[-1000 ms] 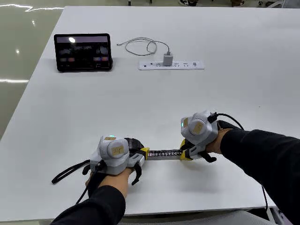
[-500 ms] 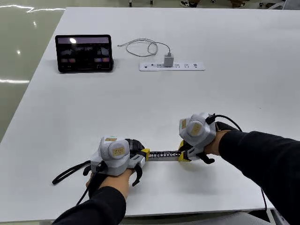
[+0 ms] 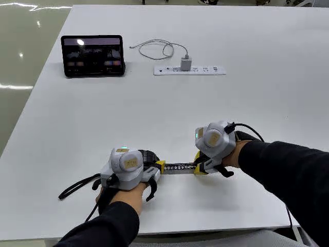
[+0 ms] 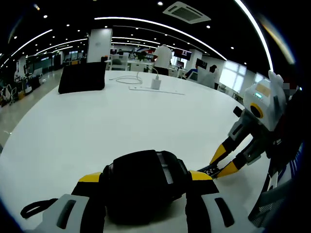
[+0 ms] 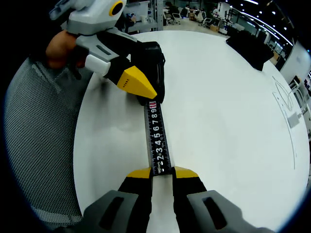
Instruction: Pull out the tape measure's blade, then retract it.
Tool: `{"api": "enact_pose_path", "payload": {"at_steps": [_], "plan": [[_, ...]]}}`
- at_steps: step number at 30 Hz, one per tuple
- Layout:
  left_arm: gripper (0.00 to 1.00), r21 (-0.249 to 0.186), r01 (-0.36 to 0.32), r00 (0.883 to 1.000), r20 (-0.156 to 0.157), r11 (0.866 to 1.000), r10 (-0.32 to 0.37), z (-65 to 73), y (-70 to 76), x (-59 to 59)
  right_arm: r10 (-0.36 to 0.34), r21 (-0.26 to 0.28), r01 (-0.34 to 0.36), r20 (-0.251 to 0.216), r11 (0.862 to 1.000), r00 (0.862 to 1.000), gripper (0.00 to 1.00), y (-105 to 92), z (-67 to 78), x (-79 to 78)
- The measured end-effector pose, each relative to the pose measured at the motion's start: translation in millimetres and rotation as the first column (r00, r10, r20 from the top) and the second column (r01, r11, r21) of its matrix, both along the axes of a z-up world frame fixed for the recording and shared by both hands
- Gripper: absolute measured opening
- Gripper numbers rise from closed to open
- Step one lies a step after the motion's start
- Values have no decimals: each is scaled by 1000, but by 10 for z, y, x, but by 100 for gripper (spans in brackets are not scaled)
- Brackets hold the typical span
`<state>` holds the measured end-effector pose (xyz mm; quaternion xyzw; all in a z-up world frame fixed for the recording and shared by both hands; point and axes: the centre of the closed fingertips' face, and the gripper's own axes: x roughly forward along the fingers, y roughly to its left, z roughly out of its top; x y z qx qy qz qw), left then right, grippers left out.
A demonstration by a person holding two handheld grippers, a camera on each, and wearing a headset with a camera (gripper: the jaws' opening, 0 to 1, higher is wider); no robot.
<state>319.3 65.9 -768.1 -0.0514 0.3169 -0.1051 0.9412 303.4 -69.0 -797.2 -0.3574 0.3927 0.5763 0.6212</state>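
L gripper (image 4: 146,177) is clamped on the tape measure case (image 5: 156,58), one yellow-tipped jaw on each flank. The black case rests on the white surface (image 3: 231,113), near the front edge, at abt 6 o'clock in the head view. R gripper (image 5: 163,173) sits at 3 o'clock from the case, jaws pinched shut on the free end of the blade (image 5: 156,131). A short run of blade is out. It lies flat and straight betw the two grippers, and in the right gripper view I read digits 1 to 9 before it enters the case mouth.

Around it:
- A black wrist strap (image 3: 77,186) trails off the L gripper side twd 8 o'clock, loose on the surface.
- A black cable (image 3: 251,130) loops off the back of the R gripper, over my dark sleeve (image 3: 288,170).
- A tablet (image 3: 93,55) is propped up with its screen lit at abt 11 o'clock, well apart from the tape.
- A white power strip (image 3: 189,70) lies at 12 o'clock, also well apart. A white charger (image 3: 185,64) is plugged into it, and its cable (image 3: 154,50) is coiled twd the tablet.
- Bare surface lies betw those items and the grippers.
- Glossy floor (image 3: 20,77) shows past the 9 o'clock edge.
- In the left gripper view, a person in a white top (image 4: 163,54) stands beyond the far edge, under office ceiling lights
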Motion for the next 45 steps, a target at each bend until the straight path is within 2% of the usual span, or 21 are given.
{"api": "enact_pose_path", "payload": {"at_steps": [34,39,45], "plan": [[63,-9,-3,1000,-6,1000,3,-8,4,4,4,33,-4,-3,999,1000,11,169,10,-5],[63,-9,-2,1000,-8,1000,2,-7,2,3,19,31,-19,8,999,1000,11,196,9,-9],[63,-11,-3,1000,-8,1000,3,-6,0,3,5,37,-5,1,999,1000,11,236,8,-5]]}}
